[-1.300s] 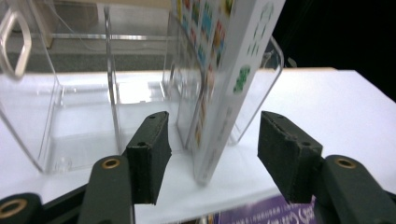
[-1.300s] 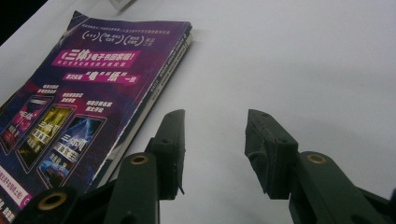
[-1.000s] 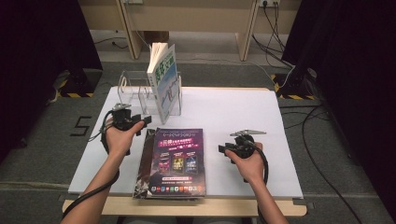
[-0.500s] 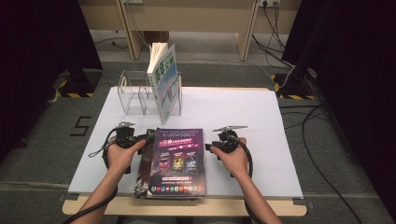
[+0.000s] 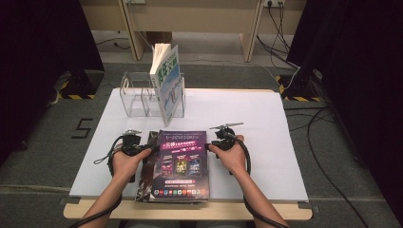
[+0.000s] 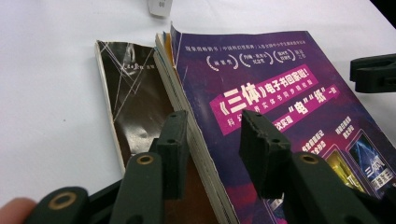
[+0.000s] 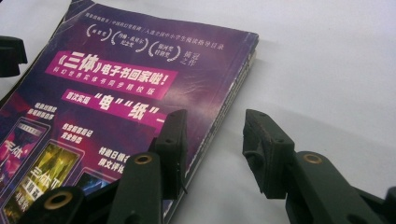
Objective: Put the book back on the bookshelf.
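A purple magazine point(image 5: 182, 164) lies flat near the front edge of the white table point(image 5: 294, 156), on top of a dark brown booklet point(image 5: 145, 175) whose left margin pokes out beneath it.

The left gripper point(image 5: 148, 142) sits at the magazine's left edge, towards its far corner. In the left gripper view the 2 jaws of the left gripper point(image 6: 212, 137) straddle that edge: 1 jaw stands over the brown booklet point(image 6: 135, 116), the other over the purple cover point(image 6: 280, 93), and the stacked page edges run between them. The jaws have just been closing, yet a gap remains on both sides and the pads do not press on the paper.

The right gripper point(image 5: 209, 143) is at the magazine's right edge, level with the left one. In the right gripper view the right gripper point(image 7: 212, 140) has 1 jaw above the cover point(image 7: 116, 93) and 1 above bare table point(image 7: 327, 70), the edge lying between them, apart and untouched.

At the far side of the table a clear acrylic rack point(image 5: 138, 95) holds 1 upright book point(image 5: 167, 80), well apart from both hands.
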